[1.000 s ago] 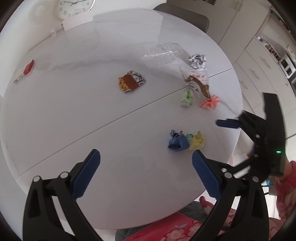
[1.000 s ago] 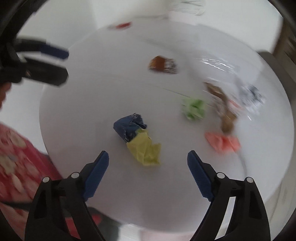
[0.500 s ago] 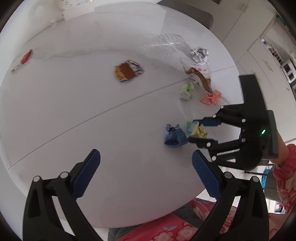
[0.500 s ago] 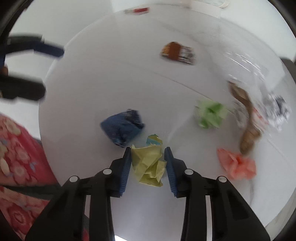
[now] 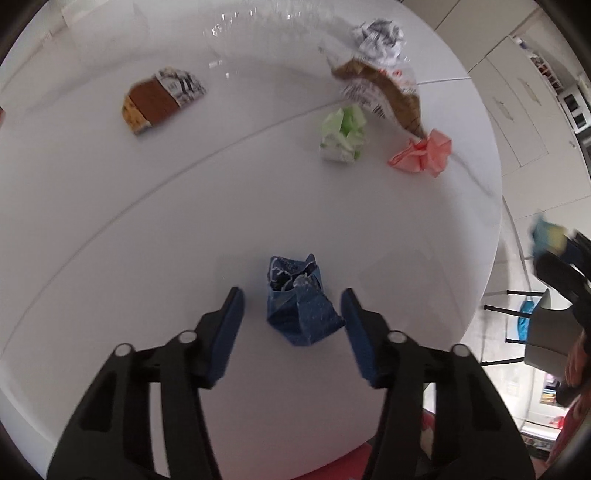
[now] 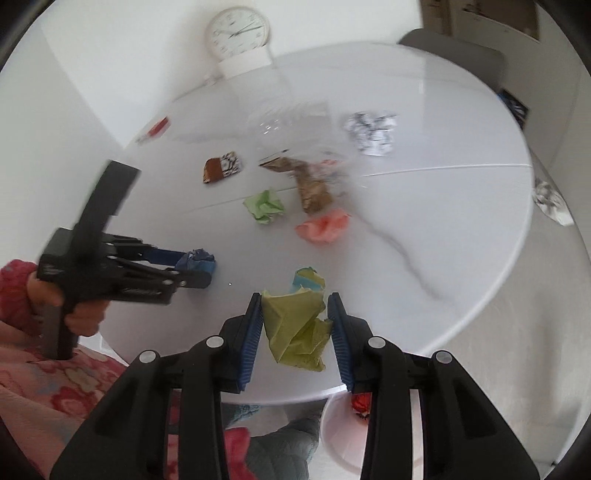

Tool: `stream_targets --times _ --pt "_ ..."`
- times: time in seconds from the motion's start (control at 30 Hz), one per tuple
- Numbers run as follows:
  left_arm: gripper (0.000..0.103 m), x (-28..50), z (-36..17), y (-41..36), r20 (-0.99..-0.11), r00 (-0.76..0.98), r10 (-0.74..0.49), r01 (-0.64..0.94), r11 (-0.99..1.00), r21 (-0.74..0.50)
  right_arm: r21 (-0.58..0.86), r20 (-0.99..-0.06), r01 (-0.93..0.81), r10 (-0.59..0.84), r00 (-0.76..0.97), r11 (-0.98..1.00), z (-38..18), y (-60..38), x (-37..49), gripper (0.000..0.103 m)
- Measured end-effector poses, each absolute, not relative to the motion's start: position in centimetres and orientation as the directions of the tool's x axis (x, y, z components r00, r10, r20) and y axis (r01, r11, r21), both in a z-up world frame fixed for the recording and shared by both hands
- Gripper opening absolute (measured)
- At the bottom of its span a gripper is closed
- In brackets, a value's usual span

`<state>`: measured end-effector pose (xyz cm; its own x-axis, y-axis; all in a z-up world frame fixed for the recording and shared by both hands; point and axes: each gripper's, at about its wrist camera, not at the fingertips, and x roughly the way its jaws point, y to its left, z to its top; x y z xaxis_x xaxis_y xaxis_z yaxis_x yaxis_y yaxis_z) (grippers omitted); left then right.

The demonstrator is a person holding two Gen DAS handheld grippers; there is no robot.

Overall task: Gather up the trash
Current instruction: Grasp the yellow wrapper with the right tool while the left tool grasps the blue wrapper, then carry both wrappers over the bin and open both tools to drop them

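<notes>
My right gripper is shut on a crumpled yellow-green paper with a teal scrap, held above the near edge of the round white table. My left gripper is open around a crumpled blue paper on the table, one pad on each side, not pressing it; the blue paper also shows in the right wrist view. Farther on lie a green paper, a pink paper, a brown wrapper, a black-and-white paper ball and a brown snack packet.
A white bin with a red wrapper inside stands on the floor below my right gripper. A clear plastic bag lies at the table's far side. A wall clock, a chair and cabinets surround the table.
My right gripper lifted the yellow-green paper off the table and drew back over the edge. My left gripper moved down to the blue paper and narrowed around it.
</notes>
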<state>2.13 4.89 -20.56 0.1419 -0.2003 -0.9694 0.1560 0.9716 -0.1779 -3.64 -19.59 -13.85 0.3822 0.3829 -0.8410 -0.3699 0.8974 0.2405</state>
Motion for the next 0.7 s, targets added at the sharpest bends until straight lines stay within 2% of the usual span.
stream_targets --times 0.17,0.5,0.6,0.7 --pt "0.032 2.2 -20.4 3.5 -0.972 0.145 -0.183 0.203 0.967 -0.152 0.237 -0.829 -0.324 0.365 0.424 0.916 -13.3 -20.6 -4.4 0.037" --pt "0.029 1.2 -18.3 1.7 -0.969 0.221 -0.107 0.265 0.963 -0.045 0.238 -0.82 -0.262 0.338 0.462 0.935 -13.2 -21.5 -5.3 0.037" --pt "0.029 1.4 -15.8 1.0 -0.954 0.272 -0.124 0.282 0.958 -0.044 0.234 -0.814 -0.209 0.309 0.492 0.949 -12.3 -23.0 -6.8 0.037" --pt "0.029 1.6 -12.6 -0.7 -0.932 0.307 -0.193 0.327 0.941 -0.086 0.224 -0.819 -0.118 0.253 0.515 0.967 -12.3 -25.2 -8.6 0.038"
